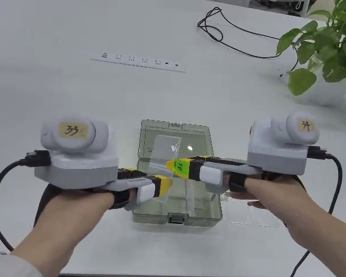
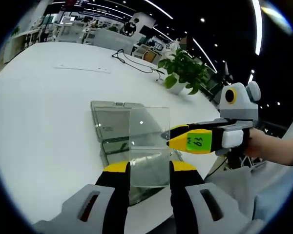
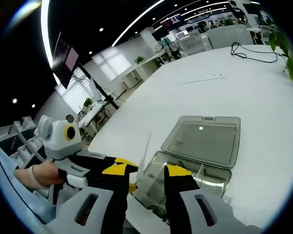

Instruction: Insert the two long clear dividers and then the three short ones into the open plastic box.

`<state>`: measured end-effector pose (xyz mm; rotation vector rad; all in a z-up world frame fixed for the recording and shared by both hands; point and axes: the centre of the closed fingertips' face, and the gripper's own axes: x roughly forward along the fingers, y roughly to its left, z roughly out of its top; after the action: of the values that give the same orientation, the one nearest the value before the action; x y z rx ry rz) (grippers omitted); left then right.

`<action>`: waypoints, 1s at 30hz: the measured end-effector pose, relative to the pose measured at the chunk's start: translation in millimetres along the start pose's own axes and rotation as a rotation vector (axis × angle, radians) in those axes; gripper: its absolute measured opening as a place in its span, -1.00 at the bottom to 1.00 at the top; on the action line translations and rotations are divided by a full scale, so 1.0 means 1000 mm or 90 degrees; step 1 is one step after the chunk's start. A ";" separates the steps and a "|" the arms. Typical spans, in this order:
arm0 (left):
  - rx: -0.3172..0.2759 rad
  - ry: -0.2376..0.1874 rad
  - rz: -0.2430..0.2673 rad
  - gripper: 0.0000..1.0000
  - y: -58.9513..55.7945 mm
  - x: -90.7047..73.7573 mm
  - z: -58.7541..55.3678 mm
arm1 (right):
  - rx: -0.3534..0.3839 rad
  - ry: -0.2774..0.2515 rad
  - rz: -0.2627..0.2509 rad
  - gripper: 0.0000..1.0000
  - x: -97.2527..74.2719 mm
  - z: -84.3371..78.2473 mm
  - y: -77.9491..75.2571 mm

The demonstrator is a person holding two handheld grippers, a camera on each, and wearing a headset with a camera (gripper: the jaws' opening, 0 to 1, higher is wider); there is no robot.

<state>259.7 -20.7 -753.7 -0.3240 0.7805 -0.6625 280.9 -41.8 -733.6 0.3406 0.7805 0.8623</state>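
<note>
Looks like an early part of the job. Gripping a clear divider (image 2: 149, 141) upright with the left tongs (image 2: 150, 168), just over the open plastic box (image 1: 202, 219) in the middle of the frame, on the white tabletop (image 1: 75, 98). Touching its edge with the right tongs (image 2: 169, 138); closed or not, cannot tell. Not pushed down into the box yet. Hard to see any divider already inside. Maybe more faint clear pieces (image 1: 247, 219) waiting at the lower right.
</note>
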 end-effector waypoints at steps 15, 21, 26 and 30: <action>-0.012 -0.004 -0.009 -0.40 -0.005 0.004 -0.002 | 0.031 0.021 -0.003 -0.91 0.006 -0.001 0.002; -0.030 -0.012 -0.010 -0.40 -0.005 0.005 -0.003 | 0.026 0.034 0.000 -0.94 0.008 -0.002 0.002; -0.049 -0.020 -0.015 -0.40 -0.004 0.006 -0.003 | 0.036 0.051 -0.006 -0.95 0.009 -0.002 0.003; -0.068 -0.028 -0.021 -0.40 -0.006 0.007 -0.002 | 0.043 0.061 -0.012 -0.96 0.008 -0.001 0.002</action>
<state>259.7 -29.6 -755.7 -0.4476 0.7715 -0.6445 282.7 -34.2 -737.1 0.3521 0.9023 0.8408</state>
